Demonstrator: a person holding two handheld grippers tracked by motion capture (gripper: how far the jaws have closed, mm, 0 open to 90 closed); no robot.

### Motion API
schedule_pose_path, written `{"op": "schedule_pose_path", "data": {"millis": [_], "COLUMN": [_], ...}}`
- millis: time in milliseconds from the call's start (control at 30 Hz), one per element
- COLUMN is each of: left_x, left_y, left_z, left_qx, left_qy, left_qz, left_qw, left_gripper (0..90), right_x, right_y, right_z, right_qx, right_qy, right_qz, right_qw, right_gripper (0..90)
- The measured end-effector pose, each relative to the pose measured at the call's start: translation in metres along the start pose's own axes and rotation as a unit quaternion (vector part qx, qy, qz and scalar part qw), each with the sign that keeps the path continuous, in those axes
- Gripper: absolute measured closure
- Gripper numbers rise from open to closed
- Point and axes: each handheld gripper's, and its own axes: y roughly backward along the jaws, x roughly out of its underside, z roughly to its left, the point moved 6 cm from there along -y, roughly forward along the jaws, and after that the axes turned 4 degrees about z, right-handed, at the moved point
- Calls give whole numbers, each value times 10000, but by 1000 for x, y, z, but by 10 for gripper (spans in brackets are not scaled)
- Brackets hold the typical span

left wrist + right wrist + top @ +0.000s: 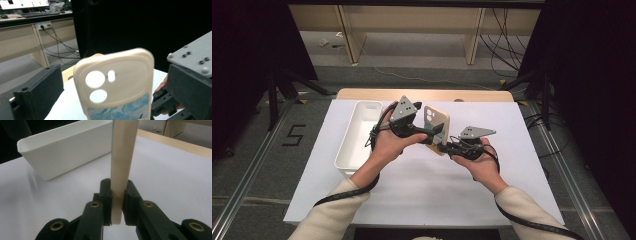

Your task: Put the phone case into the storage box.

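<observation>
The desk [422, 200] carries a white bin [357, 135] at its left. Above the desk, the cream phone case [437, 127] stands upright, clenched at its lower edge by the right claw [117, 202]. The left claw [105, 100] stands released, jaws wide either side of the case. This looks like a handover; next the right claw must likely carry it to the bin. The left gripper view shows the camera cutouts and wave print; the right gripper view shows the thin edge.

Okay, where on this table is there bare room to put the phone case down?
The white sheet is bare between the forearms and the near edge, and on the far right beyond the right gripper. The white bin looks empty too. It is crowded at the middle, where both grippers meet around the phone case; the left gripper stands open.
</observation>
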Motion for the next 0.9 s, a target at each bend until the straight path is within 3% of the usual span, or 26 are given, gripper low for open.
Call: {"op": "schedule_pose_path", "data": {"millis": [133,367,900], "left_x": [5,8,10], "left_y": [-4,-9,-14], "left_z": [-1,-7,-5], "left_qx": [-154,-272,-380], "left_qy": [31,12,62], "left_qz": [48,17,33], "left_qw": [9999,9996,9993], "left_gripper": [0,0,0], "right_x": [-1,1,4], "right_y": [0,-2,-8], "right_z": [4,3,8], "right_qx": [111,260,222], "right_qy": [83,-8,-21], "right_qz": [21,74,166], "right_qw": [9999,9996,9996], "right_gripper": [806,806,806]}}
